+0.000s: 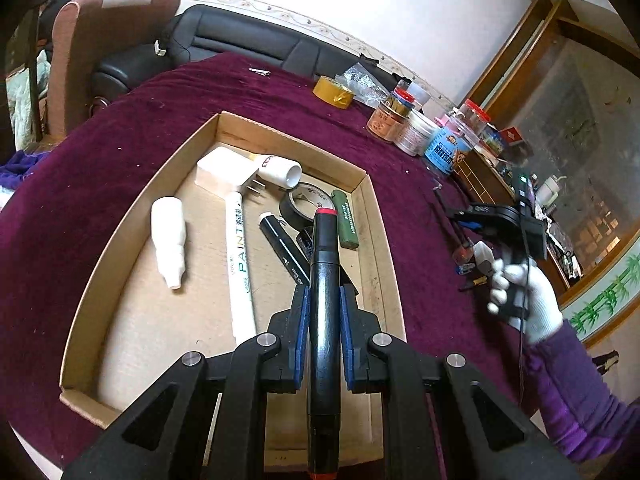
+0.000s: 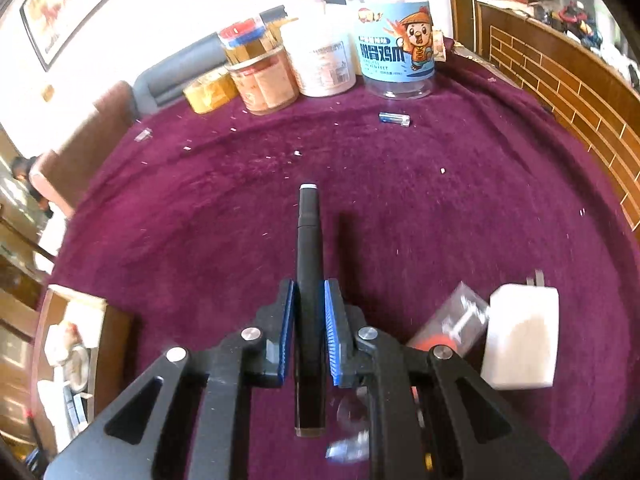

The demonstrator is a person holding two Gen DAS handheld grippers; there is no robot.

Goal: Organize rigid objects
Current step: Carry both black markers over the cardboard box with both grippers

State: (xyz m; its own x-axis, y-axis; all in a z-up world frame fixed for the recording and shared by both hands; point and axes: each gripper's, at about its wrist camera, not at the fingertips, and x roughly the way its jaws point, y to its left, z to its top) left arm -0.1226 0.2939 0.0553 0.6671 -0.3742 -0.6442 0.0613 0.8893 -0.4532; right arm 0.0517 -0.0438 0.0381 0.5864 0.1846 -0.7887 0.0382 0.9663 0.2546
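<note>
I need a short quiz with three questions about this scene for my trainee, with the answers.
1. True or false: the left tool holds a black marker with a red end.
2. What lies in the cardboard box beside the white paint pen: A) a white bottle, B) a spoon?
3. Fill in: the right tool grips a black ___ over the purple cloth.

Key: 1 true; 2 A; 3 marker.
</note>
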